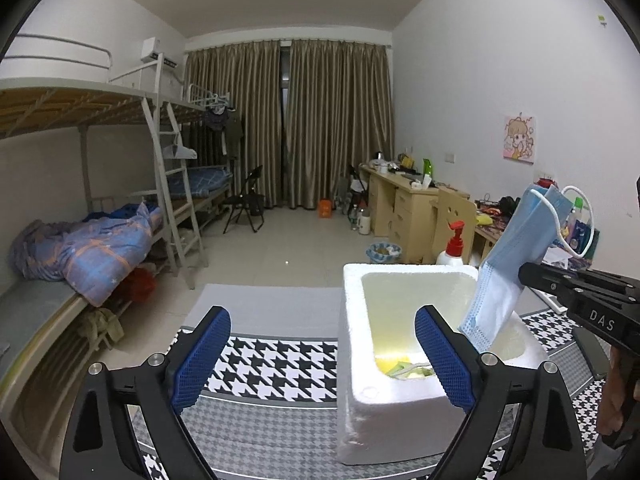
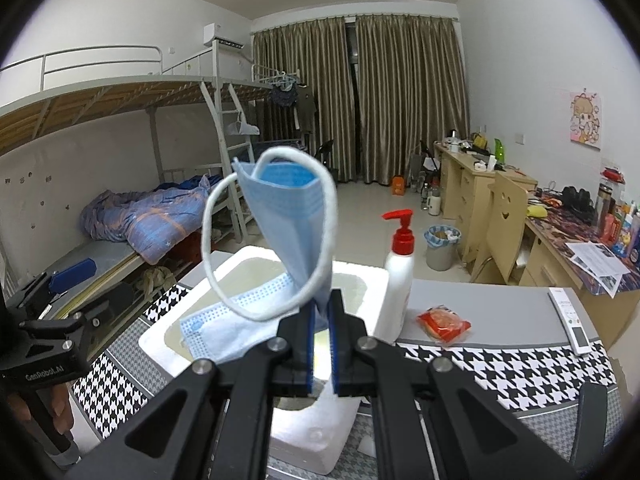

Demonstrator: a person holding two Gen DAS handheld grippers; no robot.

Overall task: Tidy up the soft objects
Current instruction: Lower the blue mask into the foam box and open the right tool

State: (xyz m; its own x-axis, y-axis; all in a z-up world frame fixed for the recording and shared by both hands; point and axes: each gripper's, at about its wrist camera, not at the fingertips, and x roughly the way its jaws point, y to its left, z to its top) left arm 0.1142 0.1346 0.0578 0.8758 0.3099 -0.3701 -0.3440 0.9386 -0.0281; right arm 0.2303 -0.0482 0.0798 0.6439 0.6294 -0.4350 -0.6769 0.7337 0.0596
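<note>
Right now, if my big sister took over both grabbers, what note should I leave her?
Right gripper: jaws shut on the blue face mask, held above the white foam box.
Left gripper: jaws open, holding nothing, beside the box.
The mask's lower end hangs toward the box opening; one ear loop dangles free.
Something yellowish already lies in the bottom of the box; I cannot tell what.
Red snack packet lies on the table by the pump bottle.
Done: mask picked up.
Left: lower it in and let go.
</note>
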